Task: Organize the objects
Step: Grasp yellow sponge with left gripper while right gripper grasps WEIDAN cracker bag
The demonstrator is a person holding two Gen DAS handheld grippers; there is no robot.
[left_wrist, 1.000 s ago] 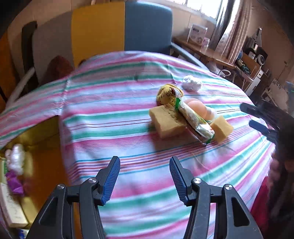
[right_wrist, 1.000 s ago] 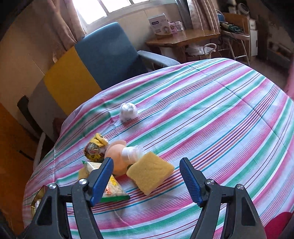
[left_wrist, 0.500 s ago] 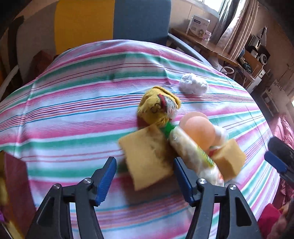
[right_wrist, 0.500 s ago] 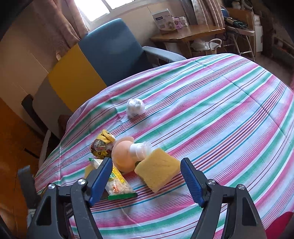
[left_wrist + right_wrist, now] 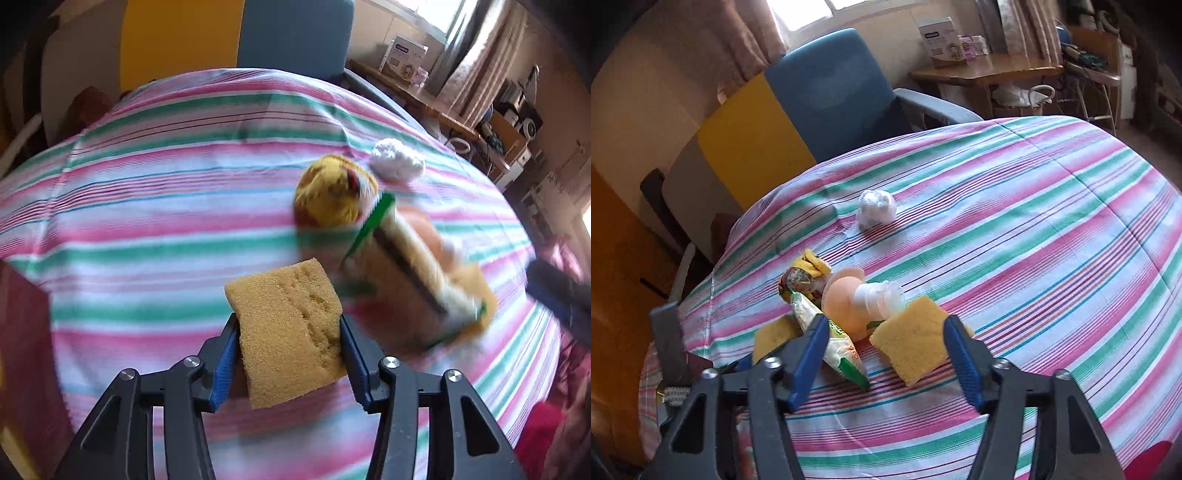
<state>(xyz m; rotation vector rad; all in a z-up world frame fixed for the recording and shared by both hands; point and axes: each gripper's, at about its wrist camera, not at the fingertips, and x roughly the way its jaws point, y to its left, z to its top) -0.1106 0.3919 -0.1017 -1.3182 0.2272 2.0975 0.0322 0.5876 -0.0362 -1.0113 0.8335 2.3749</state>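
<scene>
- The left hand-held gripper (image 5: pixel 288 350) pinches a yellow sponge (image 5: pixel 290 328) between its two blue pads; the sponge fills the whole gap and looks lifted a little above the striped tablecloth (image 5: pixel 155 206), though the blur makes this hard to tell.
- The right hand-held gripper (image 5: pixel 886 354) is spread wide and holds nothing. It hovers over the pile of things on the table.
- In the right wrist view, a second yellow sponge (image 5: pixel 916 343) lies flat on the cloth between the two blue pads, not touched by either.
- Just beside it lies a peach-coloured bottle (image 5: pixel 849 299) on its side, with a clear cap pointing to the right (what is inside cannot be seen).
- A snack packet (image 5: pixel 831 339) with a green edge lies against the bottle, partly hidden by the right gripper's left finger.
- A small yellow wrapped thing (image 5: pixel 803 277) lies behind the bottle, touching it.
- A crumpled white ball (image 5: pixel 876 210) sits apart, farther back on the cloth.
- Behind the table stands a blue and yellow chair (image 5: pixel 827 92).
</scene>
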